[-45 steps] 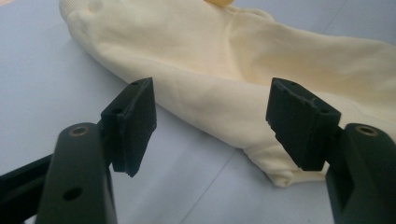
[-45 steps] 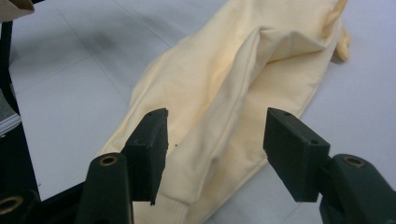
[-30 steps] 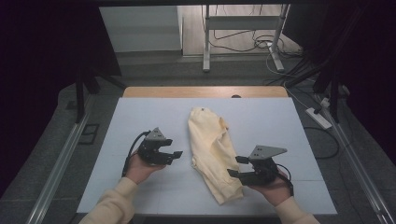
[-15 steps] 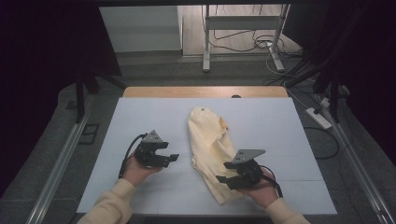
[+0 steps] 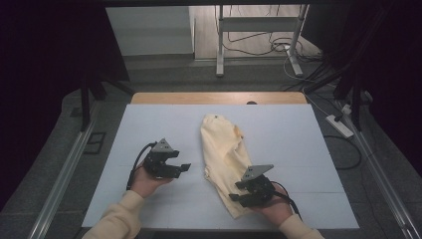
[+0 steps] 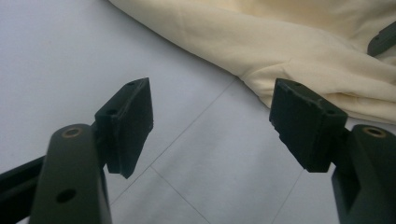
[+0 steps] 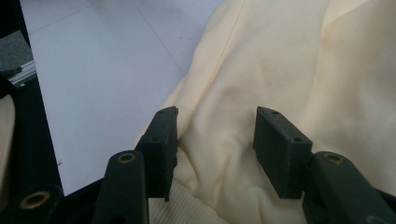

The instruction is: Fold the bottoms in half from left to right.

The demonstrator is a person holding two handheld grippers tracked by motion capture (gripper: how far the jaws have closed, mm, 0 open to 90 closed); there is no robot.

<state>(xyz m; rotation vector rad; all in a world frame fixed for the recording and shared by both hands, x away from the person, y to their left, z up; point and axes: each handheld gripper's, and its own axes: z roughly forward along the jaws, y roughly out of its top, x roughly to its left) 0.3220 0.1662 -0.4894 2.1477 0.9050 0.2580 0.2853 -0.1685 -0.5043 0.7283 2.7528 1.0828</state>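
Right tongs (image 5: pixel 238 197) seemingly rest on yellow garment (image 5: pixel 226 154); left tongs (image 5: pixel 183 169) apart.

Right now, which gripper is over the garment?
The right gripper: its open jaws straddle the pale yellow garment at its near end. The left gripper, also open, is over bare table beside it.

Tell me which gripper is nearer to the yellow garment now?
The right. The right gripper is over the near end of the yellow garment, jaws open around its fabric. The left gripper is beside it on the white mat, apart.
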